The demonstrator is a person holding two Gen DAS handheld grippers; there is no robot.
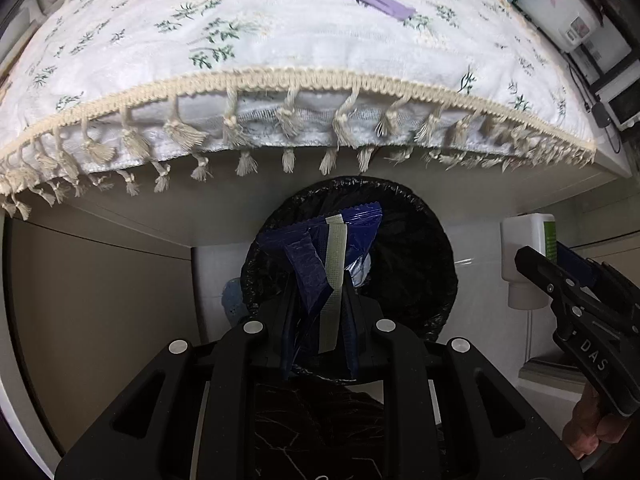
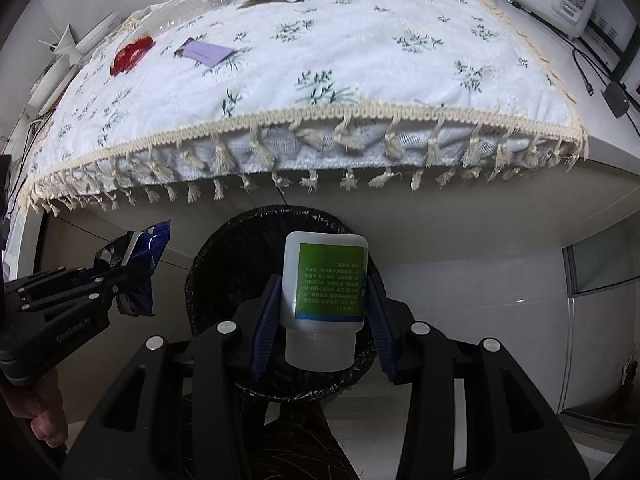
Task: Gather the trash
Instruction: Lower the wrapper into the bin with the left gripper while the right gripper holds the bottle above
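Two tongs above bin [image 2: 240,240], left [image 1: 316,304] gripping blue wrapper [image 1: 320,248], right [image 2: 324,308] gripping bottle [image 2: 324,280]

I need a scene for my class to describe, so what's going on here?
A person is clearing trash with two tools. The left hand-held gripper is shut on a crumpled dark blue foil wrapper, the right hand-held gripper on a white plastic bottle with a green label. Both hang above a black-lined round bin below the table edge. More wrappers lie on the floral tablecloth.
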